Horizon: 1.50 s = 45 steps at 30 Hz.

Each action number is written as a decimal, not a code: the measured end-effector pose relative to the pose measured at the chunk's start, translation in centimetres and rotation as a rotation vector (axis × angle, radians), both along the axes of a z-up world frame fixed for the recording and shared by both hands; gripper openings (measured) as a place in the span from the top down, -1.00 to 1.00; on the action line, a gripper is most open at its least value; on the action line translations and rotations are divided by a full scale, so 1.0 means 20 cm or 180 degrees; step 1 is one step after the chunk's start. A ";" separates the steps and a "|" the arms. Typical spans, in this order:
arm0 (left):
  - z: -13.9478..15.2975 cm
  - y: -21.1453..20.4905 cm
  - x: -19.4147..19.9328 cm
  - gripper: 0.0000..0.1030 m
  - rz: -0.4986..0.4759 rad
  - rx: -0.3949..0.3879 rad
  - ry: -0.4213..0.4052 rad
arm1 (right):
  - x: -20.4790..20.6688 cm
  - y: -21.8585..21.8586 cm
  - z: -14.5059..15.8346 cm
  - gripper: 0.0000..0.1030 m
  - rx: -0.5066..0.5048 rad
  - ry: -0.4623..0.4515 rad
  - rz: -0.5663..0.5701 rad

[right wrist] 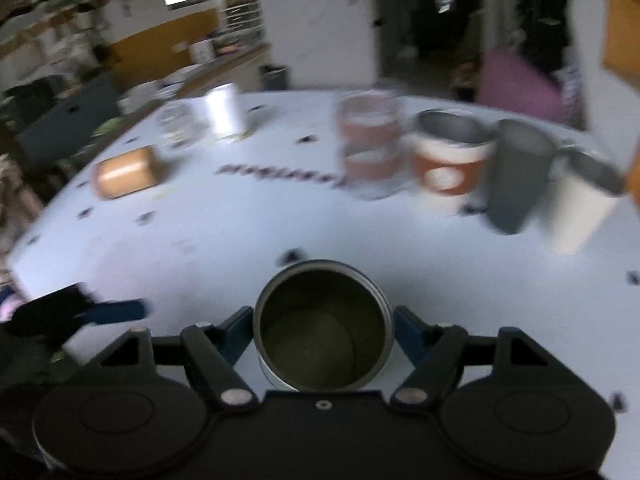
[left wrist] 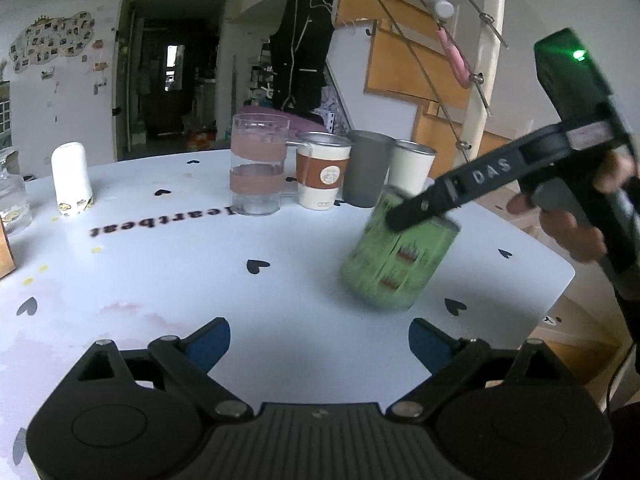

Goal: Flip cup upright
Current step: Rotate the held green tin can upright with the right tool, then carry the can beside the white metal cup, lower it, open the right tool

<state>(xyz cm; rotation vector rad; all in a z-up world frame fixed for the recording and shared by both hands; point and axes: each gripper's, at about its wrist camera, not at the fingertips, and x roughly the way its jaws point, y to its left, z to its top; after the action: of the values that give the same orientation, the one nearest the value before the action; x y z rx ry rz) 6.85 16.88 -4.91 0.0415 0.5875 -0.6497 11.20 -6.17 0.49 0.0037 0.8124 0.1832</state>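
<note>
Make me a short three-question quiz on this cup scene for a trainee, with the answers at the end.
1. True or false: the left gripper holds the green cup.
2. Which gripper grips it? A left, B right.
3. Fill in: on the white table, the row of four cups begins with a clear ____.

Key: 1 false, its jaws are open and empty; 2 B, the right gripper; 3 glass.
</note>
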 end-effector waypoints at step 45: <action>0.15 0.00 0.00 -0.97 0.0410 0.0031 -0.0371 | -0.44 -0.28 -0.09 -0.81 0.0030 -0.1153 -0.1788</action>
<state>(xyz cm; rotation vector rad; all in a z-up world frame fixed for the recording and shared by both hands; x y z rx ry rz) 6.86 16.86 -1.96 0.0500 0.4768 -0.5156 2.46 -11.76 -1.39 0.2006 0.4243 -0.3366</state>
